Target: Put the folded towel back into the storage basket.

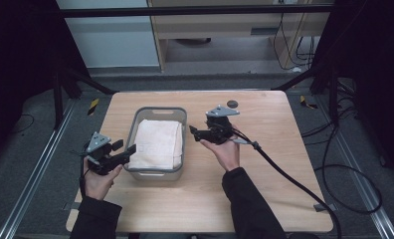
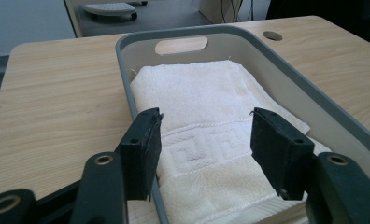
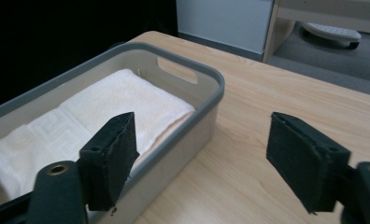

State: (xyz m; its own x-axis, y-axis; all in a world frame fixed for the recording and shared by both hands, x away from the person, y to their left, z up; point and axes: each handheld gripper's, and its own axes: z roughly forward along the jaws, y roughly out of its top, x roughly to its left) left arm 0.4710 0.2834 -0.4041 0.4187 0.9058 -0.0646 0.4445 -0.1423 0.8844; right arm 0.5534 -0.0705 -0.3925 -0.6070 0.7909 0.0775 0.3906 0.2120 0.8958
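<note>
The table (image 1: 264, 164) is the largest thing here, and it carries a grey basket (image 1: 134, 129) that stands between the two claws. Inside the basket lies a white towel (image 1: 156, 143), folded flat, with a woven key pattern on the band at its near end. It fills most of the basket floor and no part hangs over the rim.

The left gripper (image 1: 130, 149) hangs at the near left corner of the basket. In the left gripper view its jaws stand apart, half wide, above the patterned band of the towel; the left jaw is over the basket wall and the pads do not press on the cloth. So the towel is just ahead of and below this claw, free.

The right gripper (image 1: 192, 130) is beside the right wall of the basket, near it but not touching. In the right gripper view its jaws are wide open with only bare table between them, and the basket with the towel lies to the left of the left jaw.

My judgement: the placing of the folded towel into the basket looks done, because the towel rests fully inside and both claws hold nothing. What is left seems little: to draw both hands away from the basket.
</note>
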